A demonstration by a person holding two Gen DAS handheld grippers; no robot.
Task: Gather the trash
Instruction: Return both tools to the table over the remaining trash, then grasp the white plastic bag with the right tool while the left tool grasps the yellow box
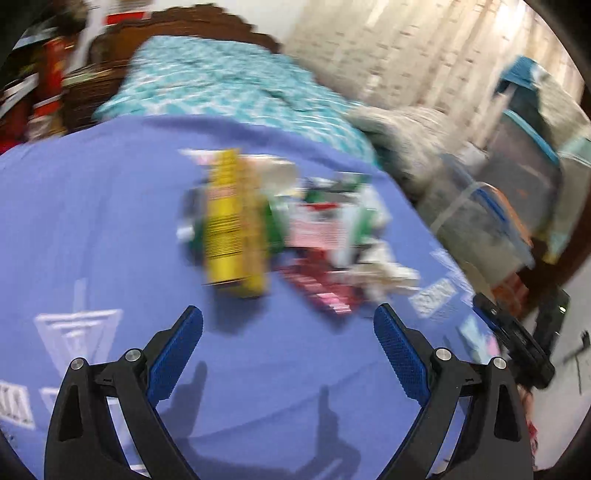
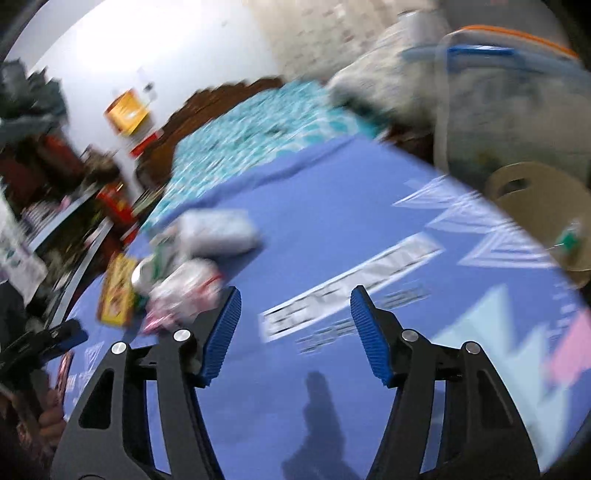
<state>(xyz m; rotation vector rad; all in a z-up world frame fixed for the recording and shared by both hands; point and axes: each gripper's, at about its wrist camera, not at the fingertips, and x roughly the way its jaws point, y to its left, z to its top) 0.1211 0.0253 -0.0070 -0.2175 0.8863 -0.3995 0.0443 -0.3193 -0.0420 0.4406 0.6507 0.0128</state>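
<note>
A blurred heap of trash lies on the blue printed bed sheet [image 1: 110,229]: a yellow box [image 1: 234,221], a red and pink wrapper [image 1: 317,291] and crumpled white paper [image 1: 384,275]. My left gripper [image 1: 288,310] hovers just in front of the heap, open and with nothing between its blue pads. In the right wrist view the same yellow box [image 2: 116,295] and white crumpled wrappers [image 2: 218,230] sit to the left of my right gripper [image 2: 295,291]. It is open and empty over bare sheet [image 2: 332,206].
A tan round container [image 2: 535,206] with a handle hole stands off the bed's right edge. Clear plastic storage boxes [image 2: 498,103] are stacked behind it. A teal patterned blanket [image 1: 221,85] and a wooden headboard [image 1: 177,22] lie beyond the heap. Cluttered shelves [image 2: 44,206] stand on the left.
</note>
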